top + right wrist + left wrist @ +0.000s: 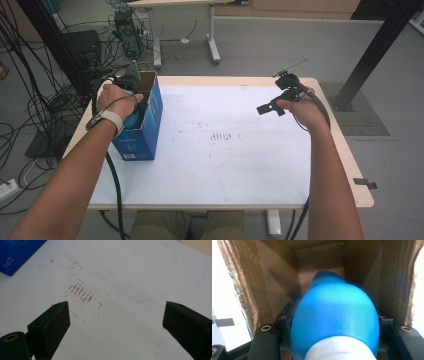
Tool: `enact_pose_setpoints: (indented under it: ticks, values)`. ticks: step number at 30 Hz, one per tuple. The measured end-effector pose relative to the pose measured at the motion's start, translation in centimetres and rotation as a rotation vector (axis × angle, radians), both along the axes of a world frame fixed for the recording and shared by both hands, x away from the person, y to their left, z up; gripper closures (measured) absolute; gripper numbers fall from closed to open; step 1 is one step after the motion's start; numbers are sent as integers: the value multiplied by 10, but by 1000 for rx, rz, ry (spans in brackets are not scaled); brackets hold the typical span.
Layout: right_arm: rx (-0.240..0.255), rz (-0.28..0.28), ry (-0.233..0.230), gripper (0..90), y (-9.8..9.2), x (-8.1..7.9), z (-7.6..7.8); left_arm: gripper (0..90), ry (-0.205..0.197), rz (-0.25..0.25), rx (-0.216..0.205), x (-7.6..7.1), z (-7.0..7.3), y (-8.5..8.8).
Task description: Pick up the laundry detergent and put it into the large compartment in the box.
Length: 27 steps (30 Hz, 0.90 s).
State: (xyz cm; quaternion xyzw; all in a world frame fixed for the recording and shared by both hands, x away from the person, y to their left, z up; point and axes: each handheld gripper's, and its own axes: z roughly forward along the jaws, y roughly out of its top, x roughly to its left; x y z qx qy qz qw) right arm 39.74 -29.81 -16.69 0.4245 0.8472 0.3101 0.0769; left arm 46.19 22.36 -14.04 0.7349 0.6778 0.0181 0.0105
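Blue box (15,255) reads "5.0" — rest (small print) illegible.

A white-covered, wood-edged worktop (240,165) carries an open blue cardboard box (145,130) near its left edge, upright.

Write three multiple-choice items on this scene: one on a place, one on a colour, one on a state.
1. Where does the box stand?
A. at the table's left edge
B. at the table's middle
C. on the floor

2. What colour is the thing in the left tongs?
A. red with black
B. blue with white
C. green all over

3. How do the right tongs stand?
A. shut on a thing
B. open with nothing between them
C. inside the box

Key: 1 A, the high view shows the box by the left edge of the table. 2 B, the left gripper view shows blue with a white end. 3 B, the right gripper view shows the jaws apart above the bare table.
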Motion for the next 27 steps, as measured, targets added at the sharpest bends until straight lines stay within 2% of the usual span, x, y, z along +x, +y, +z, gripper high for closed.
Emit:
enact_pose_setpoints:
  ticks: [27]
  values:
    - [0, 2, 0, 74, 1, 0, 0, 376, -4, -2, 3, -1, 0, -2]
